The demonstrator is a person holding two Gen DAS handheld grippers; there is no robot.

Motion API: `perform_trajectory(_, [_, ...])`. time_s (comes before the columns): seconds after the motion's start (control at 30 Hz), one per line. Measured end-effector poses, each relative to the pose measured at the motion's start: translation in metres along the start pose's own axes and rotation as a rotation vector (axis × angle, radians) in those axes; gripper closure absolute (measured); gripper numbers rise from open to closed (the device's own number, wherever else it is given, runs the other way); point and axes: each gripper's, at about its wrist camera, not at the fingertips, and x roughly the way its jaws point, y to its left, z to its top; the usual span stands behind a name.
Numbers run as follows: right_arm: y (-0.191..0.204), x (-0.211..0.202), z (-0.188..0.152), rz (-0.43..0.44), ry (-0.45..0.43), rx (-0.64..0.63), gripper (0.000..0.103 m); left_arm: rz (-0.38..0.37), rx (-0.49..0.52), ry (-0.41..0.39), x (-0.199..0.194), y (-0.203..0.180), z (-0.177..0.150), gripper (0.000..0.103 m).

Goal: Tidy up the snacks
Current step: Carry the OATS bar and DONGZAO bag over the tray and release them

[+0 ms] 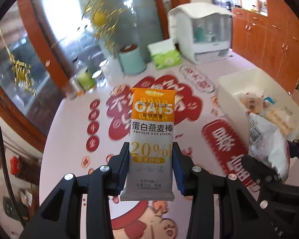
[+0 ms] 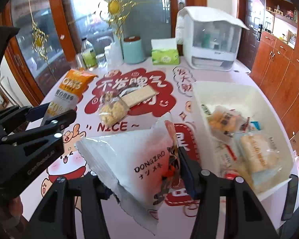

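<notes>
**Me:** Snacks are partly sorted. The white bin (image 2: 201,91) on the right side of the table (image 2: 159,63) already has a few wrapped ones lying in it.

**Helper:** What are you holding?

**Me:** Two things. My left hand-held gripper (image 1: 151,155) is clamped tight on the oat bar (image 1: 152,135). The bar stands up straight between the pads, up off the table. My right hand-held gripper (image 2: 141,171) has the white Dongzao pack (image 2: 133,159) between its fingers. The pack is big and puffy, so the fingers stand partway apart, but they do grip it. It hangs tilted, just left of the bin.

**Helper:** So what is left to do?

**Me:** I think both snacks I hold need to go into the bin. Neither one is in yet. Then two more are lying on the table, in the middle of the red picture: a clear bag of little yellow puffs (image 2: 111,111) and a pale wafer (image 2: 138,96). They touch each other.

**Helper:** Anything else on the table?

**Me:** Yes, at the far edge. A green tissue pack (image 2: 165,56), a mint cup (image 2: 133,49), some bottles and a white box with a lid (image 2: 209,39). Those are not snacks, so I leave them.

**Helper:** How far along are you?

**Me:** More than halfway, I guess. Four snacks are left outside the bin, and two of those are up in my grippers.
</notes>
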Motion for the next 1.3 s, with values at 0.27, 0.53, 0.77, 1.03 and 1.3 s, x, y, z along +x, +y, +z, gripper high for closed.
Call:
perform_trajectory(0.27, [-0.087,-0.045,0.003,-0.006,-0.07,0.081,0.048,-0.059,0.027,-0.067,-0.03,-0.082,0.052,0.064])
perform_trajectory(0.53, [-0.169,-0.07,0.016,-0.041,-0.147,0.152,0.048,-0.084,0.094,-0.058,-0.022,-0.175,0.097,0.064])
perform_trajectory(0.77, [-0.22,-0.053,0.032,-0.077,-0.15,0.229,0.047,-0.084,0.138,0.062,0.018,-0.223,0.114,0.064])
perform_trajectory(1.03, [-0.251,-0.011,0.034,-0.08,-0.089,0.282,0.047,-0.064,0.162,0.106,0.049,-0.247,0.141,0.063])
perform_trajectory(1.3, [-0.268,0.023,0.05,-0.061,-0.058,0.307,0.047,-0.068,0.177,0.191,0.074,-0.253,0.139,0.063])
